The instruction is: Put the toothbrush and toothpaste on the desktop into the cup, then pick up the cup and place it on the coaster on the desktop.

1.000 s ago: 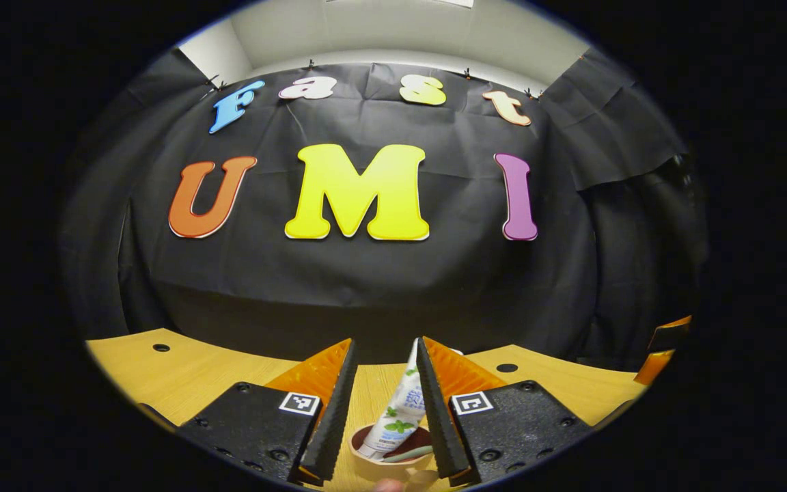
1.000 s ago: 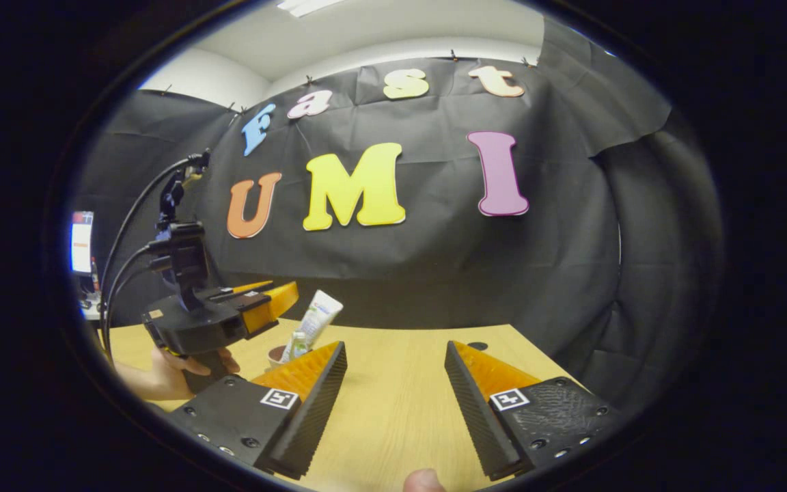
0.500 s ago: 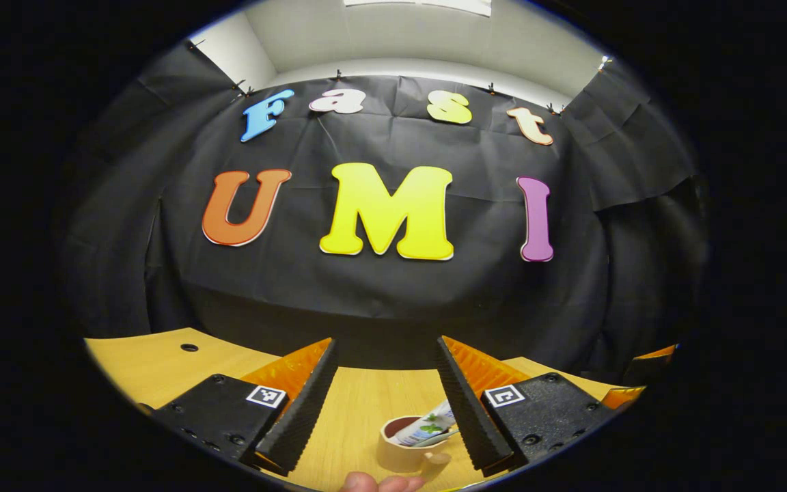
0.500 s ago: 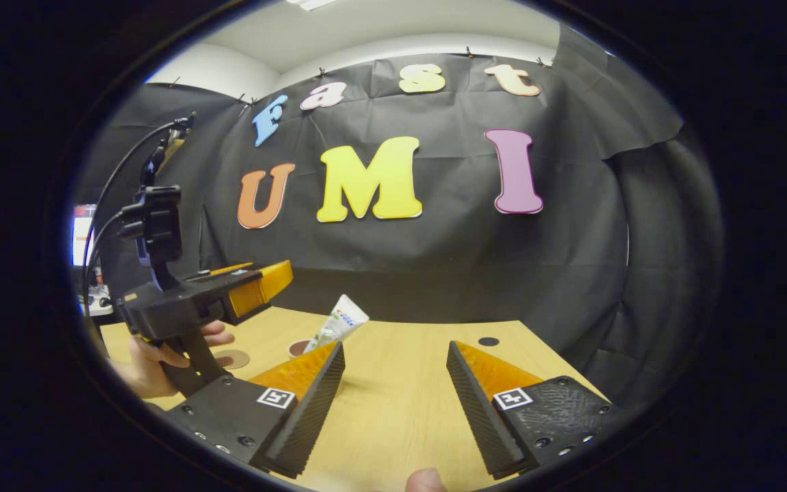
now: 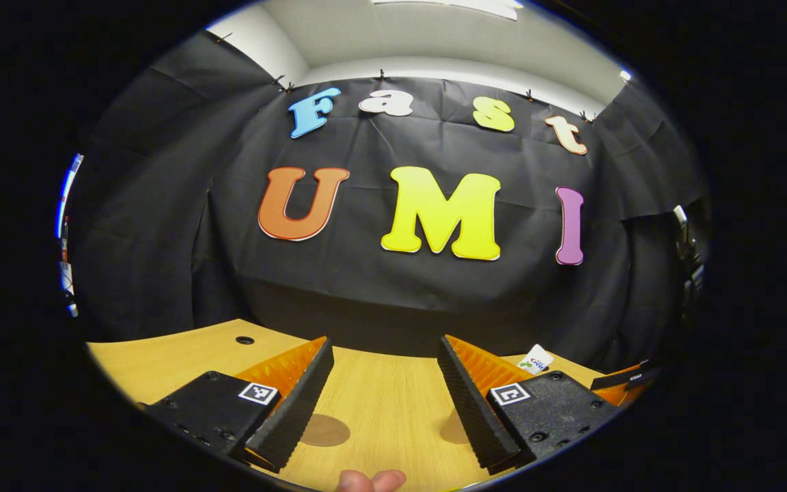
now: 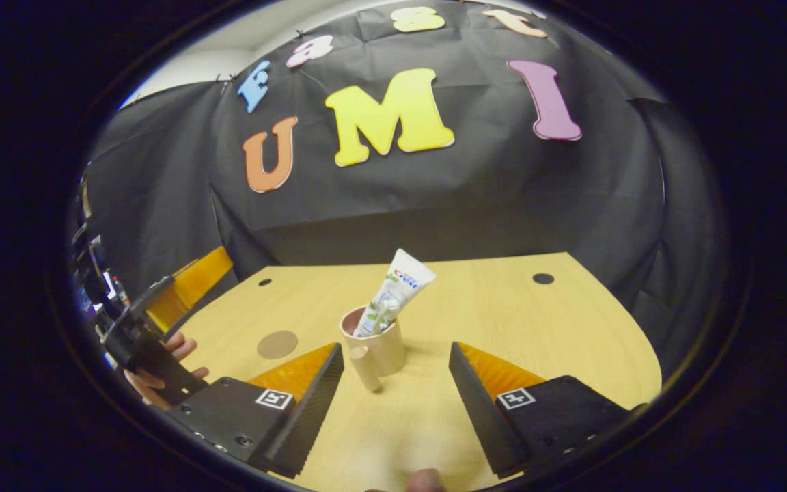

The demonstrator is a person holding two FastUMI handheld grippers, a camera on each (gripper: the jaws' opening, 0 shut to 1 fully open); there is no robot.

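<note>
Right tool point(image 6: 396, 362) wide open and holding nothing, now tipped down toward the cup point(image 6: 374, 347), toothpaste point(image 6: 393, 292) leaning inside it, coaster point(image 6: 277, 344) to its left, left tool point(image 5: 381, 354) wide open too, moved away above the coaster point(image 5: 324, 430), wooden surface point(image 6: 503, 307), black cloth wall behind.

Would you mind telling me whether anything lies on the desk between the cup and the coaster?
In the right gripper view, nothing lies between the cup and the coaster: that stretch of the desk is bare wood.
</note>
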